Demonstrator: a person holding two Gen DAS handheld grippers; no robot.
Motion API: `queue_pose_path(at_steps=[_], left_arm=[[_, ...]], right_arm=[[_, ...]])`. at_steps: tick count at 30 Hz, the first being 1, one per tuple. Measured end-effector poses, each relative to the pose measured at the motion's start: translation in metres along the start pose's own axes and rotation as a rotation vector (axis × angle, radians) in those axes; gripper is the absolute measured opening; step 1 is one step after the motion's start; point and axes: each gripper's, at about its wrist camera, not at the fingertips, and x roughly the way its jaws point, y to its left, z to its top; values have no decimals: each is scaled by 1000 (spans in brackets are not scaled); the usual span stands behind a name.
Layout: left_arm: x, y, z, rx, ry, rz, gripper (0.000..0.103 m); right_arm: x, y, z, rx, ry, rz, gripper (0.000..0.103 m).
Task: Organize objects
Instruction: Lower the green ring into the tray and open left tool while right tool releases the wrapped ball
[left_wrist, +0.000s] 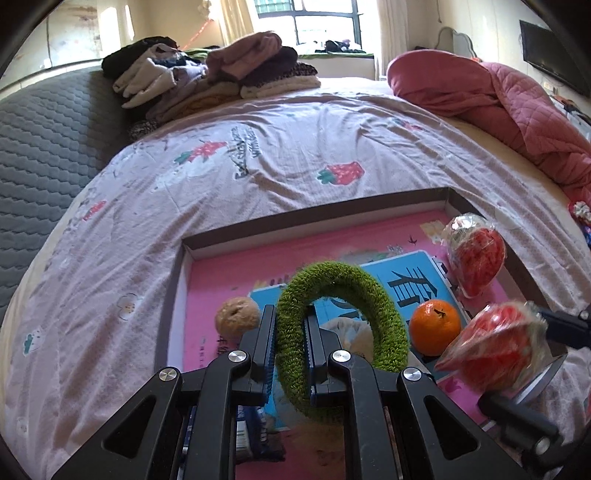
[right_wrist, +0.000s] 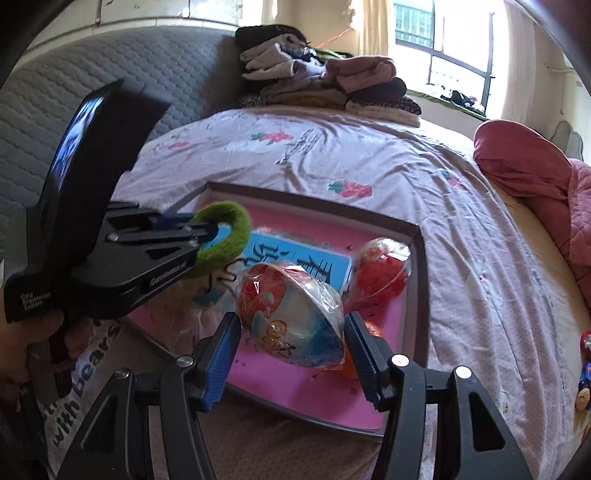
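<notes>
Jaws both clamped: left gripper (left_wrist: 290, 354) pinches fuzzy green ring (left_wrist: 340, 332); right gripper (right_wrist: 291, 354) grips crinkly plastic-wrapped red ball (right_wrist: 291, 317) over pink-lined tray (right_wrist: 415, 295).

The fuzzy green ring (left_wrist: 334, 332) looks soft and rough, like short grass. The round red ball wrapped in clear plastic (right_wrist: 293, 317) is shiny and crinkly, and so is the second red wrapped ball (right_wrist: 380, 271). The small orange fruit (left_wrist: 435, 326) has smooth, slightly glossy skin. The shallow cardboard tray with a pink bottom (left_wrist: 207, 254) looks like matt paper. The lilac strawberry-print bed sheet (left_wrist: 258, 155) is soft, wrinkled cloth. The black left gripper (left_wrist: 290, 332) is matt plastic with shiny metal screws.
</notes>
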Motion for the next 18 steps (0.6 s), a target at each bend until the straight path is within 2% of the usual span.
queue_pose_path(at_steps=[18], left_arm=[[35, 1, 13, -4, 79, 25, 14]], right_arm=[[15, 17, -9, -94, 44, -30, 59]])
